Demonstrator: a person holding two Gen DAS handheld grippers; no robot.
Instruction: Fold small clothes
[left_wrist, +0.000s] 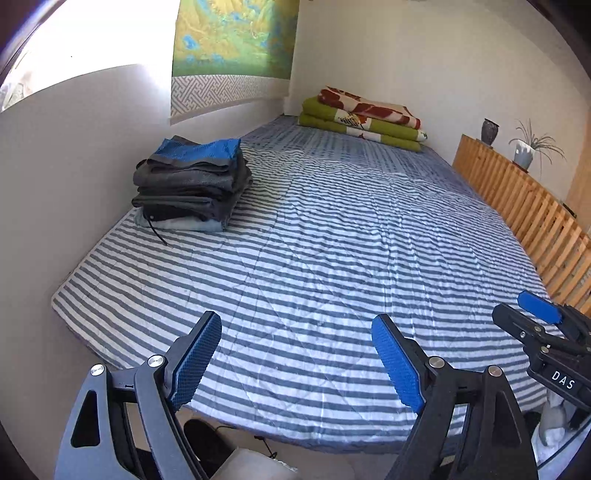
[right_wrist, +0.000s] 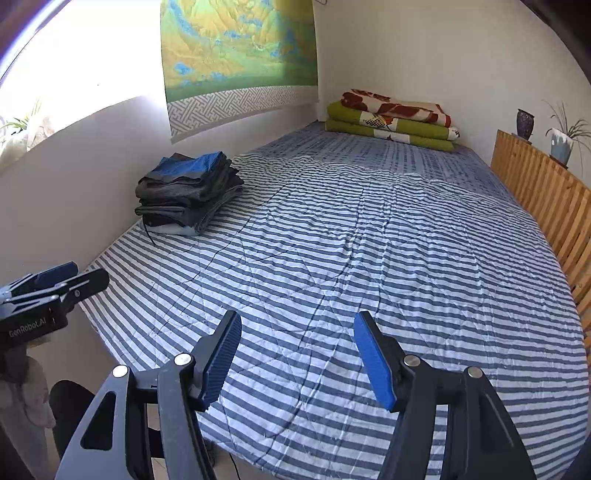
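The letters "DAS" are read in white on the body of the right claw (left_wrist: 532, 321) where it enters the left wrist view at about 3 o'clock, and "GenRobot.AI" is read on the body of the left claw (right_wrist: 62, 277) where it enters the right wrist view at about 9 o'clock. No other writing can be made out. In its own view the left claw (left_wrist: 295, 365) is seen spread wide, its blue ribbed pads (left_wrist: 397, 365) well apart, with nothing held between them and only the striped bedcover (left_wrist: 332, 229) showing in the gap. The right claw (right_wrist: 295, 362) is likewise spread wide in its own view and nothing is gripped or touched by it. Both claws are held above the near edge of the bed. The pile of folded clothes (left_wrist: 192, 184), dark grey with a blue piece on top, is found at about 10 o'clock, lying on the bedcover close against the white wall, well apart from both claws. A dark cord (left_wrist: 155, 230) hangs from its lower layers onto the cover. At 12 o'clock, at the far end of the bed, folded blankets (left_wrist: 362, 120) in green and red are stacked. A wooden slatted rail (left_wrist: 524, 218) runs along the bed at 2 o'clock, with a potted plant (left_wrist: 524, 151) and a dark vase (left_wrist: 489, 131) above it. A landscape wall hanging (left_wrist: 232, 48) is seen at 11 o'clock.
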